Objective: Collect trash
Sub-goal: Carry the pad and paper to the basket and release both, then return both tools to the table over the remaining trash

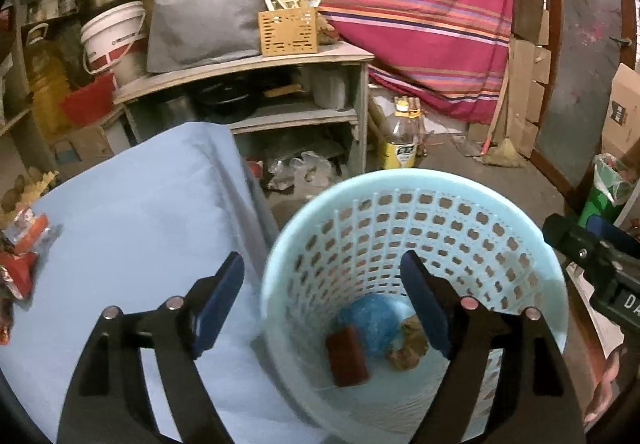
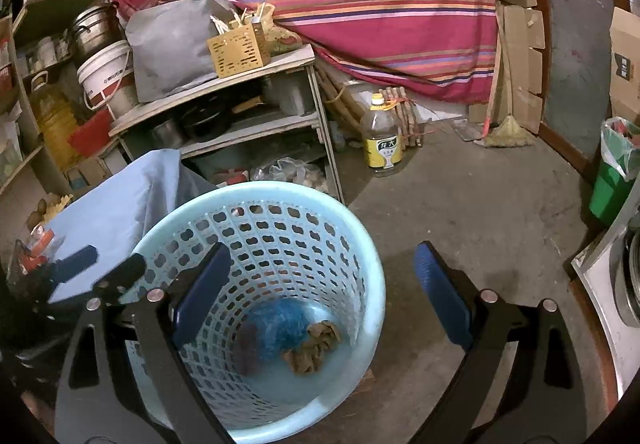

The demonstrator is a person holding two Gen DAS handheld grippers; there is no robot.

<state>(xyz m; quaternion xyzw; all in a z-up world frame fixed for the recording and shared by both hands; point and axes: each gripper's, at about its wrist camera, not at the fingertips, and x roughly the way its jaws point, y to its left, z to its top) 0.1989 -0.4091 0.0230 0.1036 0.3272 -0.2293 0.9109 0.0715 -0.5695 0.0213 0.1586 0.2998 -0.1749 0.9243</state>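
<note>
Concrete floor (image 2: 460,203), grey and rough, fills the right half of the right wrist view and lies open beside the basket. Lowest in frame, the left hand-held gripper (image 1: 322,298) has its blue ribbed pads spread wide with nothing between them, straddling the near rim of the pale blue perforated plastic basket (image 1: 416,179). The right hand-held gripper (image 2: 318,290) is likewise spread and holds nothing; its left pad sits over the basket mouth, its right pad over bare floor. On the basket bottom lie a crumpled blue bag (image 1: 374,320), a dark red block (image 1: 347,356) and a brown crumpled wad (image 1: 408,344), close together. Left of the basket, a worktop draped in smooth light blue cloth (image 1: 140,203) carries red and orange wrappers (image 1: 24,244) at its left edge. Farther up stand a grey shelf unit (image 1: 280,115), a yellow-labelled bottle (image 2: 382,135) and a striped magenta cloth (image 1: 400,3). Label text is unreadable.
</note>
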